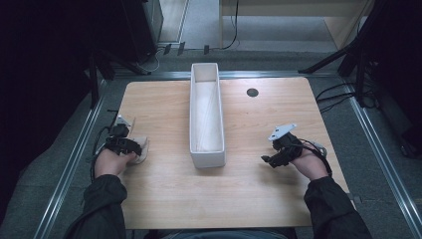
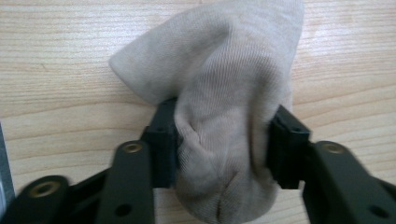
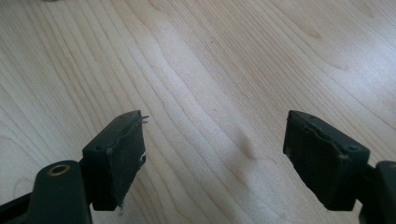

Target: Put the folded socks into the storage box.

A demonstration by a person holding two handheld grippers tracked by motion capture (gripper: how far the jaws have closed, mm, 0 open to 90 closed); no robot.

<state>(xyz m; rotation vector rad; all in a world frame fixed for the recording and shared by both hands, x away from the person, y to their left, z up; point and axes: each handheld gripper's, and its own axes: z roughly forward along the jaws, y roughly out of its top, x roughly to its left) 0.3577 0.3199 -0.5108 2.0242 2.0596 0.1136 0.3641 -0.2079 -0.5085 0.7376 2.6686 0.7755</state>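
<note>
A beige sock [image 2: 224, 93] lies on the wooden table [image 1: 164, 194] at its left side, seen also as a pale bundle, the sock [image 1: 142, 148]. My left gripper [image 2: 223, 145] is shut on the sock, both pads pressing into the bunched cloth. The left gripper [image 1: 130, 149] sits low over the table near the left edge. On the right side my right gripper [image 1: 267, 160] hovers over bare wood. In its own view the right gripper [image 3: 212, 154] stands open with nothing between its jaws.
A long white box [image 1: 205, 115] stands in the middle of the table, running front to back, with nothing visible inside. A small dark round hole [image 1: 252, 92] marks the far right of the tabletop. Metal rails [image 1: 74, 159] flank the table.
</note>
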